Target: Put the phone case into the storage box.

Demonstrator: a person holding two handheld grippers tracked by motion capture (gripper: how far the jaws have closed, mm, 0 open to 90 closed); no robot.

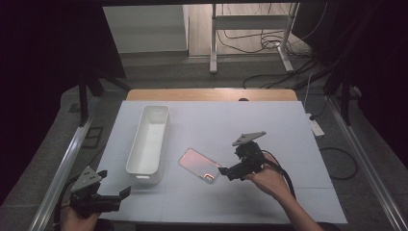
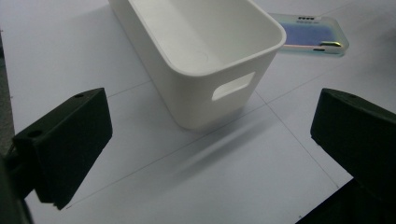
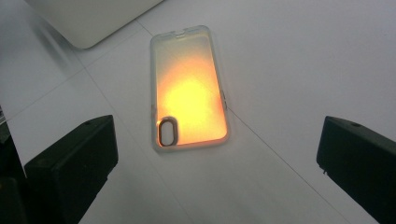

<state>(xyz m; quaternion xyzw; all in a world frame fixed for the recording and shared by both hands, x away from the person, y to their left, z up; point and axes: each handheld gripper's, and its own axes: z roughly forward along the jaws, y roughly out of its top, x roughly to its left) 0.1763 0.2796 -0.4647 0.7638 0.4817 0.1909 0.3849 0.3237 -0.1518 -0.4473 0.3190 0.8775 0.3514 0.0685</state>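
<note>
Our phone case (image 3: 189, 88) lies flat on the white tabletop (image 1: 269, 125), just beside the white bin (image 1: 148, 139), glowing orange through its clear shell. We judge it light, thin and a little flexible, and probably slippery on that smooth sheet, so we expect it may skate when nudged. We'd pinch it across the long side rims, near the middle, clear of the camera cutout. Our right gripper (image 1: 226, 172) hovers just short of its near end, fingers (image 3: 70, 168) spread wide with nothing between them. Our left gripper (image 1: 113, 195) waits well apart at the tabletop's near-left corner, fingers (image 2: 65, 140) also released, facing the bin's handle slot.
</note>
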